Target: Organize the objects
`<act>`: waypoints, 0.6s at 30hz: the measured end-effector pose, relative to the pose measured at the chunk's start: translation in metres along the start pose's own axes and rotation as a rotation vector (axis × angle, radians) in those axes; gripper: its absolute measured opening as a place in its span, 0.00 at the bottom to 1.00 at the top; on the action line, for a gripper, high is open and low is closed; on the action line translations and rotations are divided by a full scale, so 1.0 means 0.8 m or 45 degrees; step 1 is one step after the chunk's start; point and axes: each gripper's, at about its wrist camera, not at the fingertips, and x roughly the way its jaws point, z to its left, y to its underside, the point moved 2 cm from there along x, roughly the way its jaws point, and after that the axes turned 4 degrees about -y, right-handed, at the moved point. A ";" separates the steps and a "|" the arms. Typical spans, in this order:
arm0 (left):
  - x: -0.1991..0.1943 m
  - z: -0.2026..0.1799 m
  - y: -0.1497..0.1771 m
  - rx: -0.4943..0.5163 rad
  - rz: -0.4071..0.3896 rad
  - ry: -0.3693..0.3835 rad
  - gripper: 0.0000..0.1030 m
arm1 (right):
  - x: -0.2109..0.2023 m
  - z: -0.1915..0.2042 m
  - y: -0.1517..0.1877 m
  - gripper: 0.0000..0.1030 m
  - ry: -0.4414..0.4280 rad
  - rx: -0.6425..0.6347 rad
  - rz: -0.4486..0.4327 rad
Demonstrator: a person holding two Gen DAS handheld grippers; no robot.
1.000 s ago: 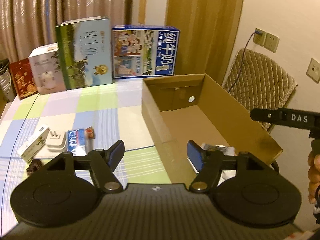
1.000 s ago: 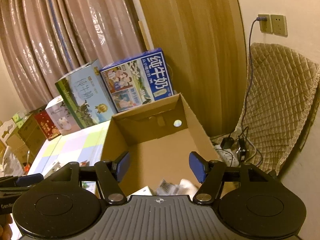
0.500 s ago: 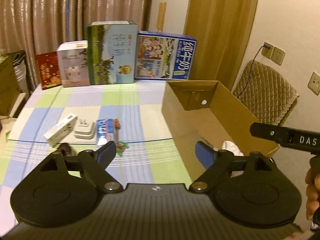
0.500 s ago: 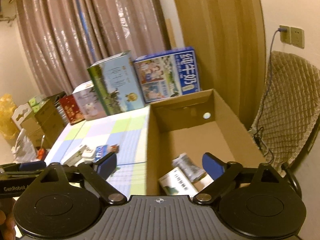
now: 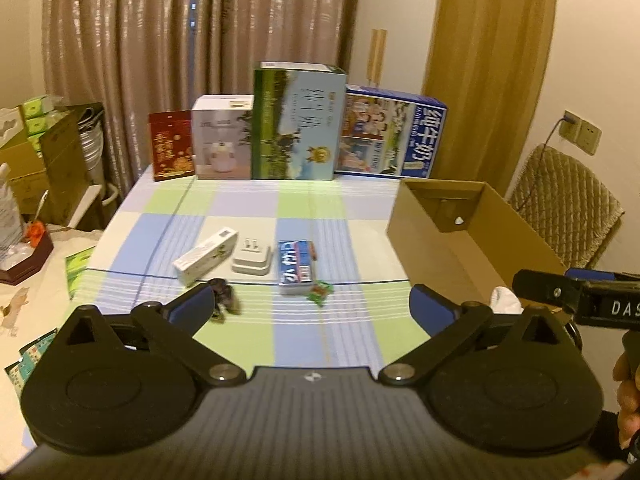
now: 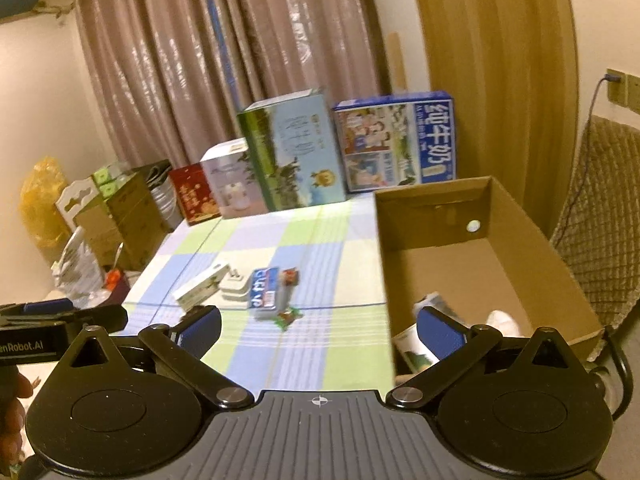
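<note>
On the checked surface [image 5: 248, 200] lie, from left to right, a long white box [image 5: 205, 255], a white plug [image 5: 252, 259], a blue packet [image 5: 296, 266] and a green candy [image 5: 320, 291]. At the far right sits the brown box [image 6: 532, 264]. Only the right view sees deep inside it: a small carton [image 6: 414, 350] and something white [image 6: 503, 322]. Only the left view shows a dark thing [image 5: 224, 298] near the long box. The left tongs [image 5: 312, 306] and right tongs [image 6: 318, 326] have just been opening; both now stand wide apart, holding nothing.

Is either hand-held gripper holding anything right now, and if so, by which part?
Nothing is held. The left hand-held gripper and the right hand-held gripper both stand wide open after just opening, with only the tablecloth and the box behind them.
</note>
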 end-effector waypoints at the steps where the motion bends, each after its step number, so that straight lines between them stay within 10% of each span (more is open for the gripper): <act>1: -0.002 0.005 0.001 -0.007 0.000 -0.004 0.99 | 0.002 0.004 0.001 0.98 -0.005 -0.004 0.005; 18: -0.009 0.055 0.016 -0.071 0.021 -0.049 0.99 | 0.026 0.045 0.019 0.98 -0.048 -0.066 0.073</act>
